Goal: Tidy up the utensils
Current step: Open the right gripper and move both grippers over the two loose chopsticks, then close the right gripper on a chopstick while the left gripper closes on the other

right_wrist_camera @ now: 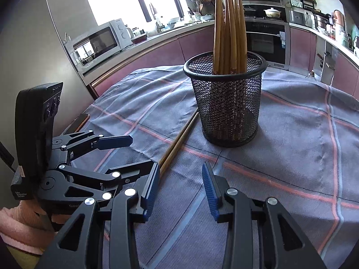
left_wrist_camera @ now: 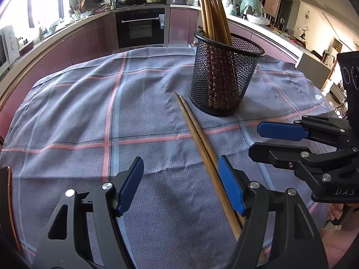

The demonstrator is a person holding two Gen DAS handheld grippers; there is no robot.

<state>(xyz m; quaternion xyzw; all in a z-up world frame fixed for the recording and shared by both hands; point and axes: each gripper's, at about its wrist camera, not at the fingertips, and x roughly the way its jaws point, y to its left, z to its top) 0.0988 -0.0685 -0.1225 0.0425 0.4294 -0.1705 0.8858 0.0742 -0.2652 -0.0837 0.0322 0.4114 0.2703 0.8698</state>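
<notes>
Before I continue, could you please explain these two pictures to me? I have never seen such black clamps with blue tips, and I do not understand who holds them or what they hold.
They are hand-held grippers, not a robot: a person carries one in each hand, and each has a camera looking along its two fingers. One picture comes from the left gripper, the other from the right gripper; each also shows the other from the side. Both are open and hold nothing. On the checked cloth stands a black mesh cup filled with upright wooden chopsticks. One loose pair of chopsticks lies on the cloth beside the cup, reaching back to the left gripper's right finger. It probably goes into the cup next.
</notes>
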